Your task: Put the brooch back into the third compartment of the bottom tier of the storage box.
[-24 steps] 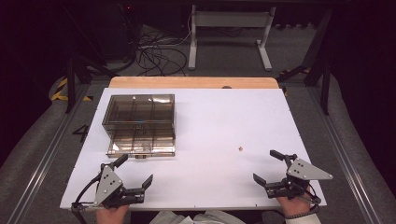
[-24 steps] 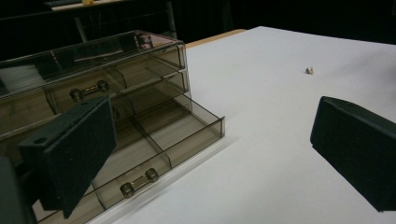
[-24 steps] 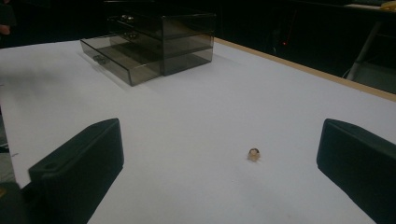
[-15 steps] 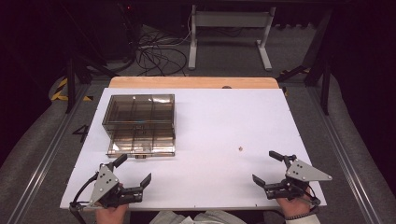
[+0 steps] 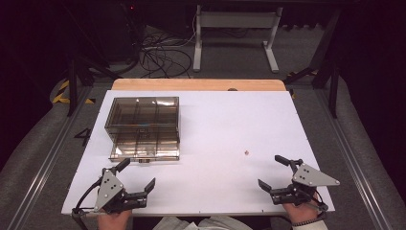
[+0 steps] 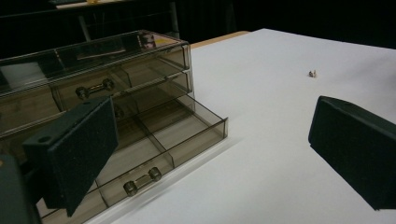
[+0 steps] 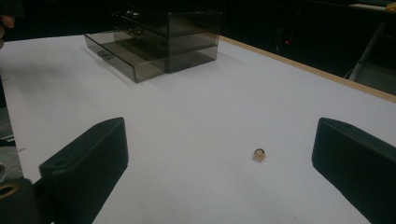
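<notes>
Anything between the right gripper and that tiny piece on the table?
Nothing visible. The right gripper has its jaws wide open, with bare white table between it and the small piece. The drawer box sits far off to the left.

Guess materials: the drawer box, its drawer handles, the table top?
Drawer box: smoky clear plastic, glossy; dividers show through the walls. Drawer handles: clear bar between metallic-looking end caps, likely plastic. Table top: matte white sheet over a wood-coloured board seen along the far edge.
</notes>
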The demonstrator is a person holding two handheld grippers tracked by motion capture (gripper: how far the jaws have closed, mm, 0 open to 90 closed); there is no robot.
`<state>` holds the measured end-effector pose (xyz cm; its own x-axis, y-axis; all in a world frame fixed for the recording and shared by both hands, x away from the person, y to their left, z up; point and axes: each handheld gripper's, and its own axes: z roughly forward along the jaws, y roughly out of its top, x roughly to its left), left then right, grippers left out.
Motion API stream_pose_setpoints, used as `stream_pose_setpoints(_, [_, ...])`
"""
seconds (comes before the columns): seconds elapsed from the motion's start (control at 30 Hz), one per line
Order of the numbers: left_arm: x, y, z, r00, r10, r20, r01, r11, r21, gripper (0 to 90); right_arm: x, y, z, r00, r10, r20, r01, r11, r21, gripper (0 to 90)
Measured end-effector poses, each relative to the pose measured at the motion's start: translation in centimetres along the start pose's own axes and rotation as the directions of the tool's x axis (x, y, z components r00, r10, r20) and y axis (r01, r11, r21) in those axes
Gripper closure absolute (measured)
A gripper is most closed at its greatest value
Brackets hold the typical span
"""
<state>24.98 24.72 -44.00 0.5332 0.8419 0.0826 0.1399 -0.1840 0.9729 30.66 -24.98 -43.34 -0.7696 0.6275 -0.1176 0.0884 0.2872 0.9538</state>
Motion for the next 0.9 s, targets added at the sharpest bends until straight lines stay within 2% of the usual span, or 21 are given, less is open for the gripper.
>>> stream_pose_setpoints(0.3, [0.1,0.0,0.0,1.0000,0.000,-0.004,0.000,1.0000,0.002,2.4,-0.1,0.5,0.2,0.9999,0.012,-0.004,-0.012,1.000,0.018,7.5])
stream_pose_setpoints(0.43, [0.1,0.0,0.1,1.0000,-0.001,-0.007,0.001,1.0000,0.003,2.5,-0.6,1.2,0.5,0.9996,0.022,-0.016,-0.022,1.000,0.021,7.9])
stream_pose_setpoints(0.9, [0.1,0.0,0.0,1.0000,0.004,-0.006,-0.003,1.0000,0.009,2.5,-1.8,3.2,2.5,0.9984,0.043,-0.037,-0.041,0.997,0.062,8.4])
